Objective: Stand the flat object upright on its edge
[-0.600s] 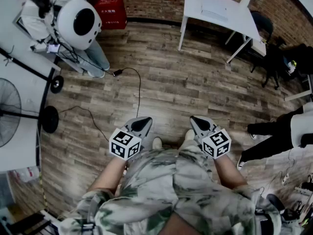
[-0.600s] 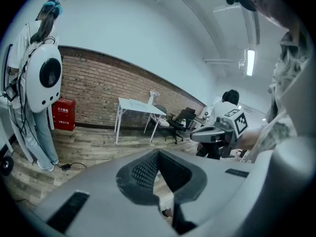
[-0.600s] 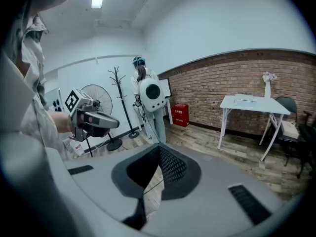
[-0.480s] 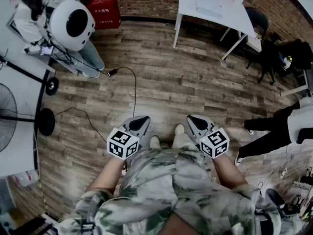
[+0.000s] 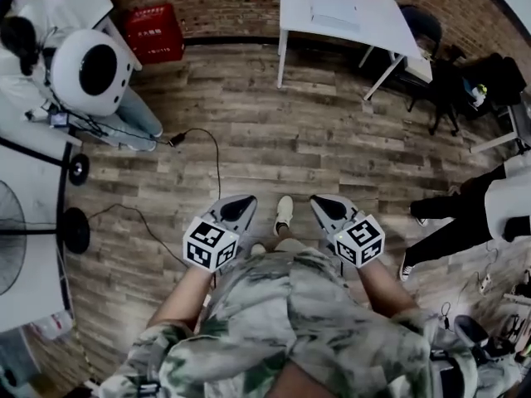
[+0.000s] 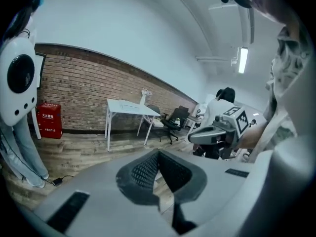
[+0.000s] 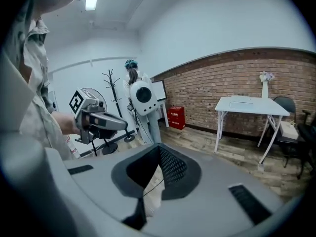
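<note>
In the head view both grippers are held side by side in front of the person's body, above a wooden floor. The left gripper [image 5: 241, 205] is shut with nothing in it, and so is the right gripper [image 5: 323, 203]. In the left gripper view the ribbed pads [image 6: 148, 169] meet at a point, empty, with the right gripper [image 6: 193, 138] off to the side. The right gripper view shows its own jaws [image 7: 159, 151] closed and empty, and the left gripper [image 7: 121, 125] beside them. Far ahead stands a white table [image 5: 373, 31] with a pale flat thing [image 5: 334, 12] lying on it.
A red crate [image 5: 154, 31] sits by the brick wall. A white round-headed machine [image 5: 90, 71] stands at the left, with a cable [image 5: 211, 143] trailing over the floor and a fan base [image 5: 76, 229] nearby. A dark chair [image 5: 460, 89] and a seated person's legs [image 5: 452, 218] are at the right.
The person has stepped forward: a shoe now shows between the grippers, and the table, crate and white machine have slid left in view. Both grippers stay shut and level with each other.
</note>
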`<action>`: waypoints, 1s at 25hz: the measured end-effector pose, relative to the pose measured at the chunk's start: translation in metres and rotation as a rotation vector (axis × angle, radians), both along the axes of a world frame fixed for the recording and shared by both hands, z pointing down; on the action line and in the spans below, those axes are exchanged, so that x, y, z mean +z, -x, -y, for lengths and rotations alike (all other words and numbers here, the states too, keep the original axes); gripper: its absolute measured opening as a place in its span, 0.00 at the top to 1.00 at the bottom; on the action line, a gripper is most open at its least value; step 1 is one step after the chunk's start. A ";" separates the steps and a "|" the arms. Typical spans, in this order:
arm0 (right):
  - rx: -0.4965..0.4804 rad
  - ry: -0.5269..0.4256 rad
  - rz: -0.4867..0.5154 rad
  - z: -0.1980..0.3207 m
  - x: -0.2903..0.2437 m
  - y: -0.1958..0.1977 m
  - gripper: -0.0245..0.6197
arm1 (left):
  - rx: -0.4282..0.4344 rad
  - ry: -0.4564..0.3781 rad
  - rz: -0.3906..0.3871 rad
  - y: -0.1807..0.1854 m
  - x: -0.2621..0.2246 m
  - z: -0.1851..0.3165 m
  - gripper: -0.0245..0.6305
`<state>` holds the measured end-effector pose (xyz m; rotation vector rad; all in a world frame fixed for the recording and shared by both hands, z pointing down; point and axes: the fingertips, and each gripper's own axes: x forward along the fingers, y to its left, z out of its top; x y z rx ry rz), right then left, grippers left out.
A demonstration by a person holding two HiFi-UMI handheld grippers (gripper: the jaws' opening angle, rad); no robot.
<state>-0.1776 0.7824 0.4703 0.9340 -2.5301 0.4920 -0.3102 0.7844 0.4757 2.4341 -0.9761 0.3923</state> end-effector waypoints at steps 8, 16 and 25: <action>0.066 -0.043 0.023 0.132 -0.007 -0.063 0.86 | 0.046 -0.032 0.091 -0.057 -0.011 0.134 0.92; 0.132 -0.028 0.028 0.227 0.001 -0.131 0.81 | 0.052 -0.072 0.082 -0.121 -0.027 0.241 0.87; 0.231 0.005 0.058 0.282 0.014 -0.172 0.82 | 0.113 -0.040 0.097 -0.162 -0.015 0.307 0.86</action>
